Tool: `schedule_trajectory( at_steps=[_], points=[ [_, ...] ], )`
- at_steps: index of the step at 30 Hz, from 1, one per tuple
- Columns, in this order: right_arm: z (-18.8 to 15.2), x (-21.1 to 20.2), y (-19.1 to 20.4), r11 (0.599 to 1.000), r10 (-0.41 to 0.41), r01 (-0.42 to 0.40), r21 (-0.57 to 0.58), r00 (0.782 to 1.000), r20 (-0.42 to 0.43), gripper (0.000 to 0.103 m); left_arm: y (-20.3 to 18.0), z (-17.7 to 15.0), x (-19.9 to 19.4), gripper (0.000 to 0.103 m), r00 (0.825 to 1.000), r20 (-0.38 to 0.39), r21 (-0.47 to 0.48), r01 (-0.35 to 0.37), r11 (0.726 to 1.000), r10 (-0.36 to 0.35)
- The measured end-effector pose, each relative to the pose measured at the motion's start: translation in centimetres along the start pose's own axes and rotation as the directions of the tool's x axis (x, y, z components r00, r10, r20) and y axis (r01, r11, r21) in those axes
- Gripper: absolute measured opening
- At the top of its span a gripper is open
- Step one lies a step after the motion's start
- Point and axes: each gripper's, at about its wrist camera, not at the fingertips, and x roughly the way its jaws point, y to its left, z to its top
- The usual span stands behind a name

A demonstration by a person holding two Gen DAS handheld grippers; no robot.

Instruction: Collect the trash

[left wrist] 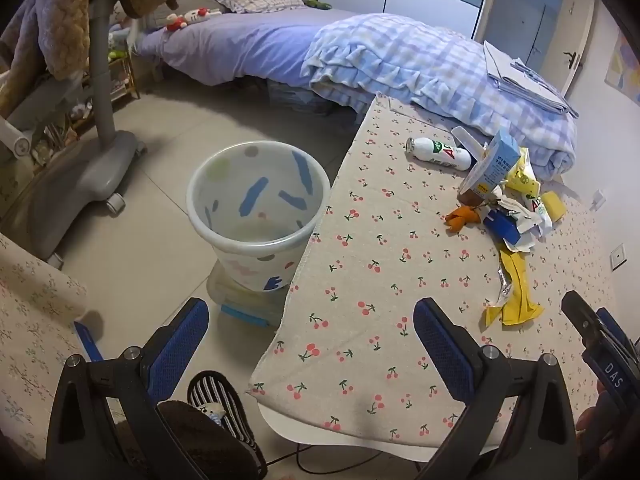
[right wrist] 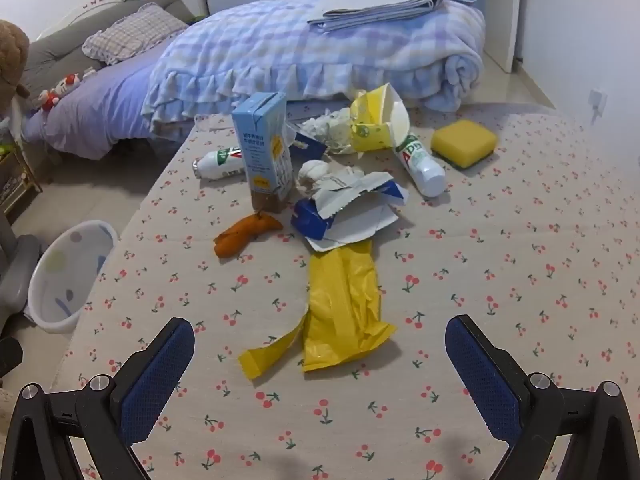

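So far nothing looks collected: you have both grippers spread wide and holding nothing, the left gripper (left wrist: 310, 344) over the near left edge of the table (right wrist: 540, 360), the right gripper (right wrist: 320, 364) just short of the yellow plastic wrapper (right wrist: 344, 312). Beyond it the whole litter pile waits: torn blue-and-white packet (right wrist: 344, 212), orange peel (right wrist: 246, 234), upright milk carton (right wrist: 266, 148), two white drink bottles (right wrist: 420, 162), crushed yellow paper cup (right wrist: 376, 124) and yellow sponge (right wrist: 464, 142). To the left, the trash bin (left wrist: 256, 208) stands on the floor against the table edge, seemingly bare inside.
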Motion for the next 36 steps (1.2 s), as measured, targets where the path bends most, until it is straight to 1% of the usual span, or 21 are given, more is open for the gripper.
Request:
schedule_trajectory(
  at_steps=[1, 2, 5, 6, 9, 10, 11, 16, 36],
  points=[
    [0.0, 0.0, 0.0, 1.0, -0.005, 0.005, -0.005, 1.0, 0.0, 0.103, -0.1, -0.1, 0.1, 0.103, 1.0, -0.002, 0.003, 0.0, 1.0, 0.0],
    [0.0, 0.1, 0.0, 1.0, -0.008, 0.008, -0.009, 1.0, 0.001, 0.103, 0.7, -0.1, -0.3, 0.103, 1.0, 0.0, -0.029, 0.028, 0.999, -0.028],
    [0.0, 0.1, 0.1, 1.0, -0.014, 0.014, -0.02, 1.0, -0.001, 0.103, 1.2, -0.1, -0.4, 0.103, 0.999, -0.011, -0.047, 0.038, 0.998, -0.038],
    [0.0, 0.1, 0.2, 1.0, -0.016, 0.016, -0.023, 1.0, 0.0, 0.103, 1.0, 0.2, -0.1, 0.103, 0.999, -0.023, -0.055, 0.029, 0.998, -0.03],
    [0.0, -0.2, 0.9, 0.999, -0.015, 0.016, -0.032, 1.0, 0.004, 0.103, 0.9, 0.2, -0.2, 0.103, 1.0, -0.008, -0.048, 0.016, 0.999, -0.016],
    [-0.3, -0.1, 1.2, 0.999, -0.002, 0.003, -0.036, 1.0, 0.016, 0.103, 0.9, 0.2, -0.3, 0.103, 1.0, -0.005, -0.047, 0.014, 0.999, -0.014],
    [0.1, -0.6, 1.1, 1.0, 0.008, -0.008, -0.022, 1.0, 0.012, 0.103, 0.8, 0.2, -0.3, 0.103, 1.0, -0.002, -0.045, 0.013, 0.999, -0.013],
    [0.3, -0.9, 1.5, 0.999, 0.019, -0.018, -0.03, 1.0, 0.023, 0.103, 0.7, 0.1, -0.5, 0.103, 1.0, 0.008, -0.035, 0.003, 0.999, -0.003],
    [0.3, -0.7, 2.0, 0.999, 0.018, -0.018, -0.036, 1.0, 0.025, 0.103, 1.1, 0.2, -0.9, 0.103, 1.0, 0.02, -0.036, 0.014, 0.999, -0.013]
  ],
)
